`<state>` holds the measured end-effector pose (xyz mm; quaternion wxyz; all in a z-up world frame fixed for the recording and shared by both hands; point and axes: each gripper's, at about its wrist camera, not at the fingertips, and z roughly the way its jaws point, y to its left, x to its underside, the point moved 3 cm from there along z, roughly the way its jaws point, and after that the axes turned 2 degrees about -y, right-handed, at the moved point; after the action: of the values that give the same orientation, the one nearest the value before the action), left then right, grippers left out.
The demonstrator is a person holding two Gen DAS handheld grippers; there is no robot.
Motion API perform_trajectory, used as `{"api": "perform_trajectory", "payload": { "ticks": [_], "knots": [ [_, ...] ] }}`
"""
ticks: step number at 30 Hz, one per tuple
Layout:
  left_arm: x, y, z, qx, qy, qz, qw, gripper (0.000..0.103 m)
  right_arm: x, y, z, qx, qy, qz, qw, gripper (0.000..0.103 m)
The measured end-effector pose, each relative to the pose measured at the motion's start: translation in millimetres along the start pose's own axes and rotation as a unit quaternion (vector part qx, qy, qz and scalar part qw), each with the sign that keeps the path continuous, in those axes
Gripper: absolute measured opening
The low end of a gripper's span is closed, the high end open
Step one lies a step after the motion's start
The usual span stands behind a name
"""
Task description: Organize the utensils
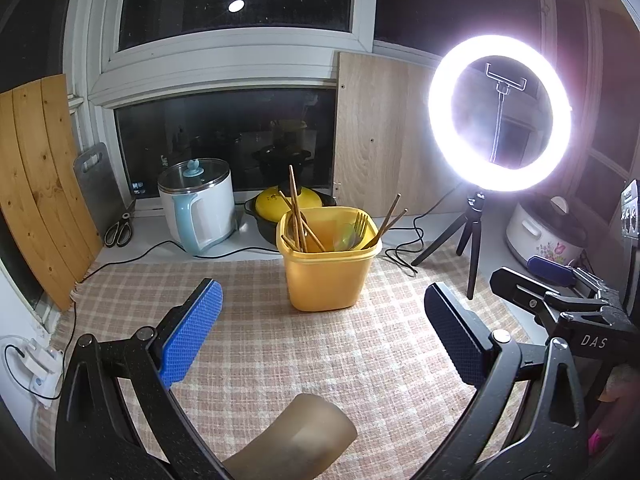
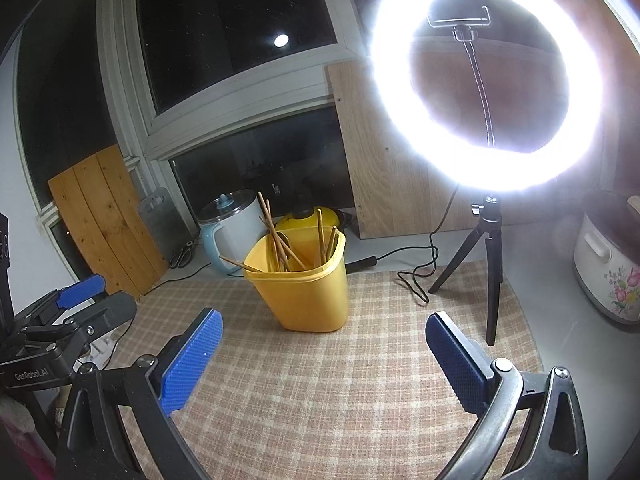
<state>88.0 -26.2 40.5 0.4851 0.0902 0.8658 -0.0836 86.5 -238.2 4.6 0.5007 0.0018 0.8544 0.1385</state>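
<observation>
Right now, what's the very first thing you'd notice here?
The glowing ring light on its small tripod, at the back right of the checked mat. Next, the yellow tub mid-mat, with wooden chopsticks and a fork poking out. Both tongs, left and right, hang open and empty.

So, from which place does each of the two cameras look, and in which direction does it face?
Left wrist view: sits on the left gripper, faces the yellow bin and window; own open fingers show, plus the right gripper at the right edge.
Right wrist view: sits on the right gripper, faces the same bin from further right; own open fingers show, plus the left gripper at left.
Shared: bin, chopsticks, ring light, checked mat.
</observation>
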Motion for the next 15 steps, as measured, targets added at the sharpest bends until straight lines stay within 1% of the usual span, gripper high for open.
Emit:
{"api": "perform_trajectory", "payload": {
  "ticks": [15],
  "knots": [
    [3.9,3.1,9.8,-0.003,0.011,-0.007,0.9999,0.102,2.9,-0.4,5.3,0.001,0.008,0.007,1.0,0.103]
  ]
}}
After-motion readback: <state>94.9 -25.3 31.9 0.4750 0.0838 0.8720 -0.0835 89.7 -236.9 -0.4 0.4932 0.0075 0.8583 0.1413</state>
